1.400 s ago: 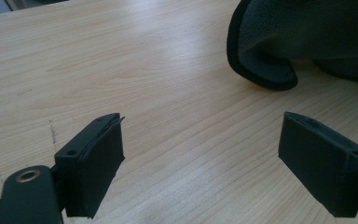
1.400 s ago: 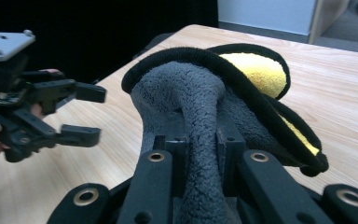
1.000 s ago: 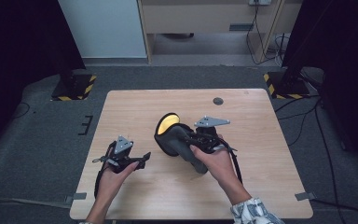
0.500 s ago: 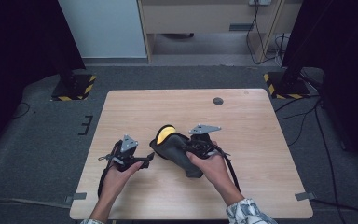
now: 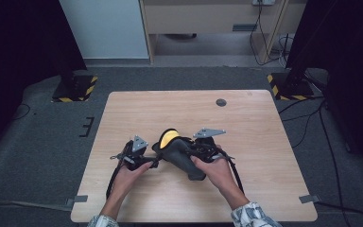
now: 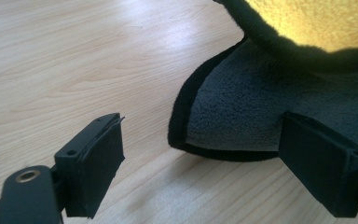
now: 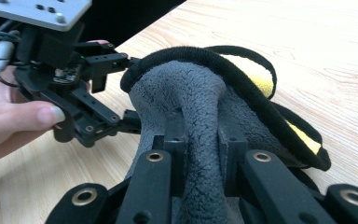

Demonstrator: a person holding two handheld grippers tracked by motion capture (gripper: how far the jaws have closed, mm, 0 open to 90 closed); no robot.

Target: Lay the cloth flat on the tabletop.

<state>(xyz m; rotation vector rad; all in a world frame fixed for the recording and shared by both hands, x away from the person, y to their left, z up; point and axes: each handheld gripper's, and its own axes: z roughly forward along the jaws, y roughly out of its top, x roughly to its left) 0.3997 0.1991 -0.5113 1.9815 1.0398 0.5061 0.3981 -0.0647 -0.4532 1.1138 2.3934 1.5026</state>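
Note:
A grey fleece piece [image 5: 182, 152] with black trim and a yellow lining [image 5: 170, 137] rests on the wooden table [image 5: 246, 123] near its middle. My right gripper [image 5: 192, 151] is shut on a bunched fold of it; in the right gripper view the right gripper [image 7: 203, 135] pinches the fleece [image 7: 191, 88] tightly. Just left of it, my left gripper [image 5: 153, 162] is open. In the left gripper view the left gripper [image 6: 205, 140] stands wide, with the fleece's trimmed edge [image 6: 242, 107] lying between the jaws near the right one, unpressed. The left gripper [image 7: 121, 88] flanks the fleece's rim.
A small dark round insert [image 5: 221, 102] sits in the tabletop at the far right. Black stands with yellow-striped feet [image 5: 75, 90] flank the table on the grey floor. Cables trail from both grippers toward the near edge.
Both hands have sunk toward the table, and the fleece has come down with the right gripper. The left gripper has moved right, up to the fleece's edge.

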